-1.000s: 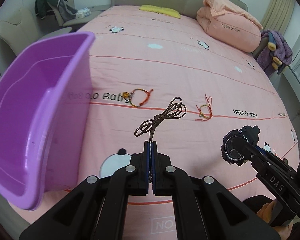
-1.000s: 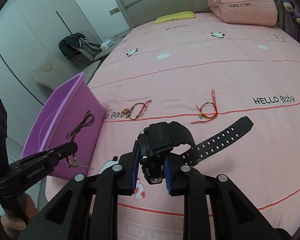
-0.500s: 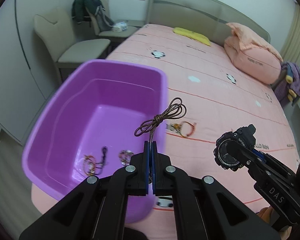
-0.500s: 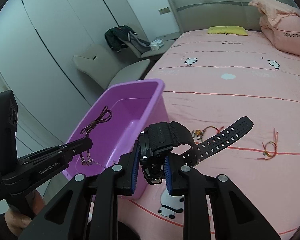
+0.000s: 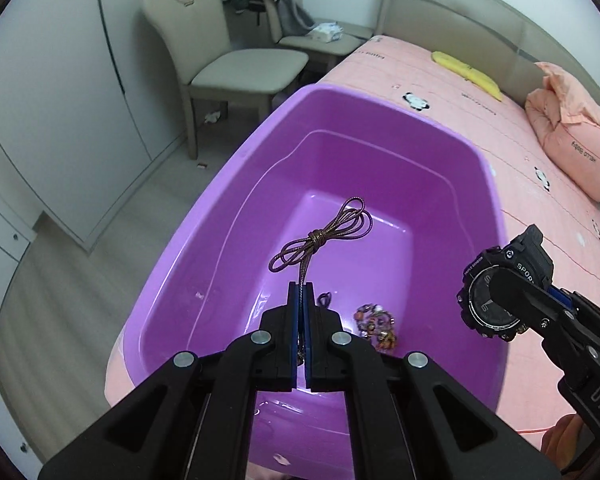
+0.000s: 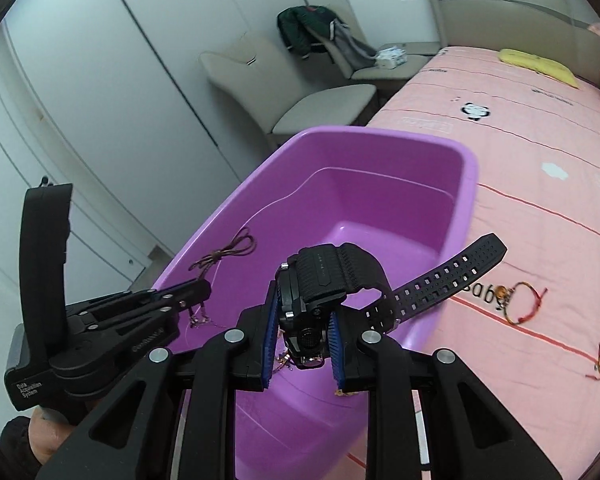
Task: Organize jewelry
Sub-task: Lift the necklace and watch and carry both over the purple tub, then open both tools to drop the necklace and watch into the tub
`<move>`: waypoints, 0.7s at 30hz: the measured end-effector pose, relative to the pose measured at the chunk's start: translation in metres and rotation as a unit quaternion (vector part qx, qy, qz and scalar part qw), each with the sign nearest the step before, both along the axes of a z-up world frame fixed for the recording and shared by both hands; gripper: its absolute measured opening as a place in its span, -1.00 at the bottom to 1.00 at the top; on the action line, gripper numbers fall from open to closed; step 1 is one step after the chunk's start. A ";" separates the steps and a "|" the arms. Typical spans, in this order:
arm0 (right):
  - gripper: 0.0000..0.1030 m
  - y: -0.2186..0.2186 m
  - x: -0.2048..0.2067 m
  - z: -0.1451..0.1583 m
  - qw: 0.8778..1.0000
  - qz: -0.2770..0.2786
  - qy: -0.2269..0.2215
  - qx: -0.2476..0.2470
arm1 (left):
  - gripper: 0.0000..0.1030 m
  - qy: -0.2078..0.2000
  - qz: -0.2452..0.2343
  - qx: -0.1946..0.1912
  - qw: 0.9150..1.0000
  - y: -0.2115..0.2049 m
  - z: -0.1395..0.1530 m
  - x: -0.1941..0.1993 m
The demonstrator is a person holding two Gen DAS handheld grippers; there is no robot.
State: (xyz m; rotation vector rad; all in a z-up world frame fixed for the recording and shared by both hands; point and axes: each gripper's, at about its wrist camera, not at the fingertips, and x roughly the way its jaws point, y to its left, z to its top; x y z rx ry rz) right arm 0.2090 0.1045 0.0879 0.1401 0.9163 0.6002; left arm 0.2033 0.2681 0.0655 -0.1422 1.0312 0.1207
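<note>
A pink bed (image 6: pixel 540 152) fills the right of both views, with one large purple plastic tub (image 5: pixel 496 216) resting on its near corner beside a beige chair (image 5: pixel 236 68). The tub looks to be the collecting place for the jewelry, which explains why both hand-held tools are aimed down at it.

The left gripper (image 5: pixel 300 300) hangs over the tub's open middle with its jaws pressed together on the end of one knotted brown cord necklace (image 5: pixel 320 236), whose loops stick up and forward from the tips above the tub floor. The right gripper (image 6: pixel 303 332) is clamped on the case of one black sports watch (image 6: pixel 320 280), gripping it by its sides so the strap trails free toward the bed; it hovers over the tub's near right edge. Both pieces seem ready to be released into the tub.

Inside the tub, one small beaded cluster (image 5: pixel 376 326) lies on the floor; a darker bit beside it is too hidden to name. Two thin string bracelets (image 6: pixel 520 304) are still out on the bedspread to the right, well apart from the tub, the second only partly visible at the frame edge.
</note>
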 end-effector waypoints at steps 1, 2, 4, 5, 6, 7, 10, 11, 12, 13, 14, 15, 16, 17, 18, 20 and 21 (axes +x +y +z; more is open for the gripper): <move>-0.58 0.007 0.002 -0.002 1.000 0.007 -0.001 -0.007 | -0.95 0.004 0.003 0.000 1.000 0.000 -0.003 0.001; -0.58 0.015 0.003 -0.003 1.000 0.013 -0.001 -0.014 | -0.95 0.008 0.004 0.000 1.000 0.002 -0.007 0.002; -0.58 0.024 0.009 -0.009 1.000 0.021 0.005 -0.021 | -0.95 0.014 0.005 0.001 1.000 0.003 -0.013 0.005; -0.58 0.028 0.011 -0.012 0.999 0.023 0.010 -0.025 | -0.95 0.017 0.005 0.003 1.000 0.003 -0.015 0.005; -0.58 0.031 0.013 -0.014 0.999 0.024 0.014 -0.029 | -0.95 0.021 0.005 0.003 1.000 0.004 -0.019 0.006; -0.58 0.033 0.015 -0.017 0.999 0.025 0.018 -0.031 | -0.95 0.024 0.005 0.004 1.000 0.005 -0.021 0.007; -0.58 0.040 0.023 -0.026 0.998 0.028 0.036 -0.037 | -0.95 0.035 0.004 0.007 0.999 0.005 -0.027 0.010; -0.58 0.042 0.025 -0.028 0.998 0.029 0.038 -0.042 | -0.95 0.039 0.003 0.008 0.999 0.004 -0.029 0.010; -0.58 0.043 0.028 -0.032 0.998 0.029 0.042 -0.047 | -0.94 0.043 0.001 0.009 0.999 0.003 -0.030 0.011; -0.58 0.045 0.030 -0.035 0.997 0.029 0.048 -0.050 | -0.93 0.047 -0.002 0.010 0.999 0.003 -0.032 0.013; -0.58 0.045 0.033 -0.038 0.997 0.029 0.055 -0.051 | -0.93 0.053 -0.004 0.012 0.999 0.002 -0.034 0.014; -0.58 0.044 0.036 -0.042 0.996 0.028 0.064 -0.051 | -0.93 0.056 -0.006 0.012 0.998 0.002 -0.035 0.014; -0.58 0.046 0.037 -0.045 0.996 0.028 0.070 -0.052 | -0.93 0.059 -0.007 0.011 0.998 0.002 -0.036 0.015; -0.58 0.045 0.037 -0.046 0.996 0.029 0.072 -0.054 | -0.92 0.061 -0.008 0.011 0.998 0.002 -0.037 0.015; -0.58 0.044 0.042 -0.049 0.995 0.028 0.073 -0.058 | -0.92 0.063 -0.007 0.012 0.998 0.002 -0.039 0.015; -0.58 0.045 0.042 -0.052 0.995 0.027 0.075 -0.065 | -0.92 0.065 -0.007 0.014 0.998 0.002 -0.039 0.015; -0.57 0.045 0.043 -0.053 0.994 0.026 0.079 -0.068 | -0.92 0.066 -0.006 0.016 0.998 0.003 -0.039 0.012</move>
